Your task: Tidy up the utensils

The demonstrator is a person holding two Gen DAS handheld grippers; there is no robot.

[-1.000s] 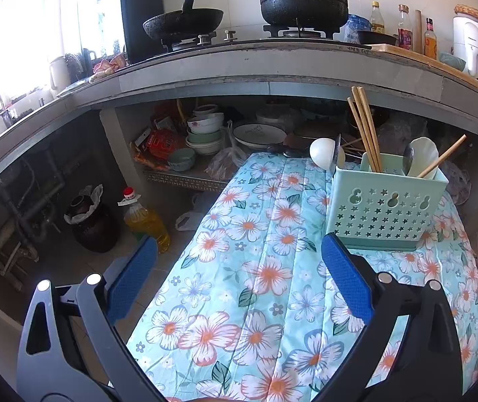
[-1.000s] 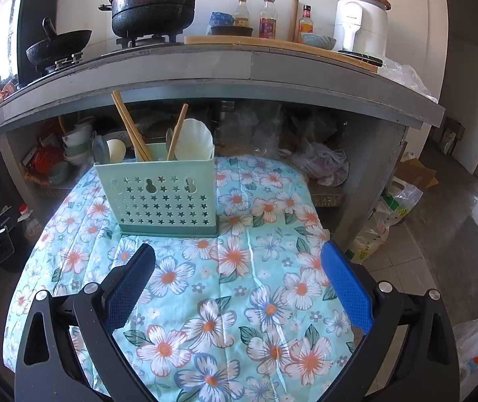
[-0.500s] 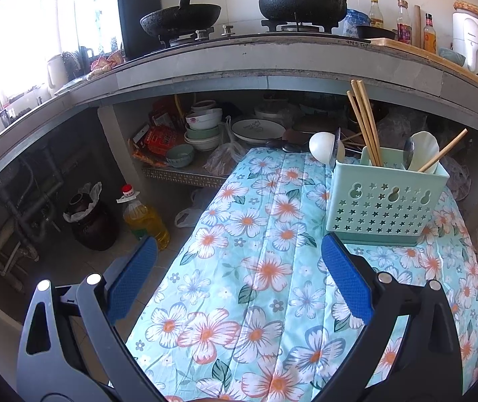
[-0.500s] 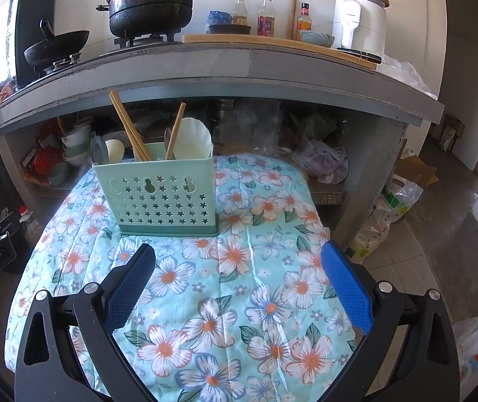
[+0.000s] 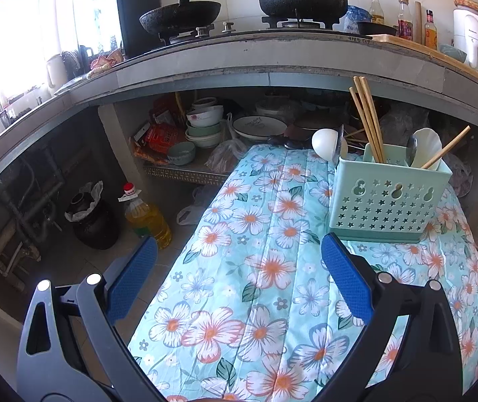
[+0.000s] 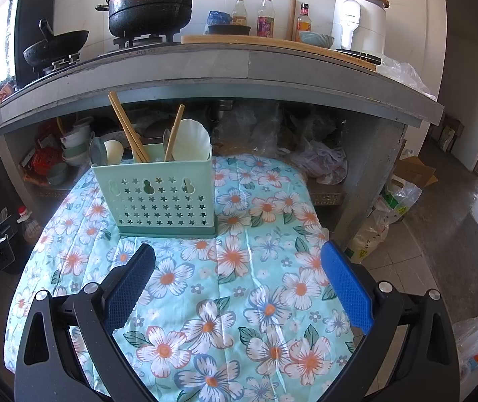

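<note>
Left wrist view: the desk (image 5: 259,268) spreads under both wide-spread, empty tools, left tool (image 5: 239,271) and right tool (image 6: 239,274). Ahead of them stands the holder (image 5: 386,197) with chopsticks (image 5: 366,120) and, seemingly, spoons (image 5: 426,147). Sorting looks finished; nothing loose remains to grasp.

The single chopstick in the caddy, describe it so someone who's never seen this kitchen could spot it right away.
Find the table with the floral cloth in front of the kitchen counter; on it stands a mint-green caddy punched with stars. Inside, beside the white scalloped spoon, is the single chopstick. Unlike the chopstick pair leaning left, it stands alone and tilts right.
</note>
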